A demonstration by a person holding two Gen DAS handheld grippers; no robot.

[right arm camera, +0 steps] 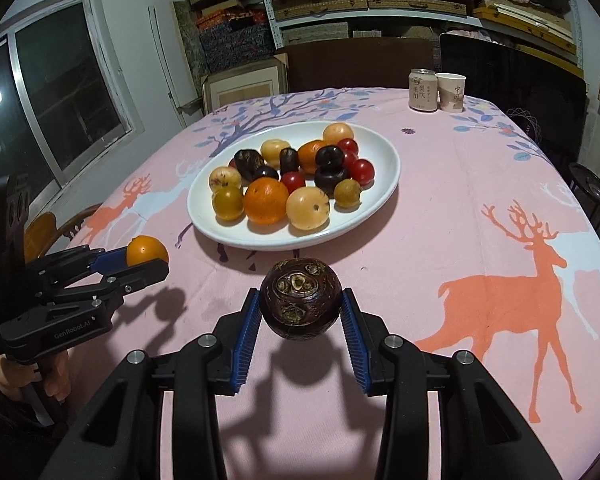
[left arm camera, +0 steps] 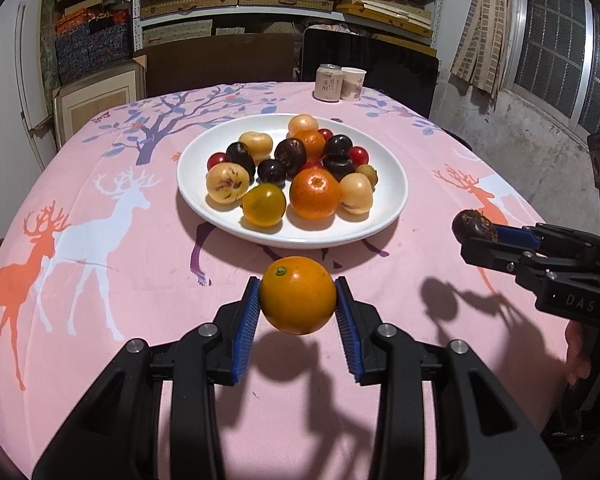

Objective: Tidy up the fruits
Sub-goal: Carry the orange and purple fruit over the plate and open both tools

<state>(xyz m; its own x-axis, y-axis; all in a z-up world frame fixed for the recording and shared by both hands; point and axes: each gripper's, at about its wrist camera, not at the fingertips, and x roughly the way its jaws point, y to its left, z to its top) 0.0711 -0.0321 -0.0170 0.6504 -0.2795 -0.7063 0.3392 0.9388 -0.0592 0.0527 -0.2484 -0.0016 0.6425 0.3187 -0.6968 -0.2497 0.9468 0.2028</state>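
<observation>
Pink cloth printed with deer and trees covers the desk (left arm camera: 100, 288), and near its middle stands our white plate (left arm camera: 392, 184) heaped with fruit: orange, yellow, dark and small red ones. Ahead of the plate's near rim we hold two pieces off the cloth. Our left gripper (left arm camera: 296, 300) has its jaws closed on an orange fruit (left arm camera: 298, 294), round, so no long axis to speak of, its green stem scar turned up and to the left. Our right gripper (right arm camera: 300, 306) clamps a dark brown fruit (right arm camera: 300, 302) (ringed scars facing the camera). A can (right arm camera: 422, 90) and paper cup (right arm camera: 451, 92) stand touching at the far edge.
</observation>
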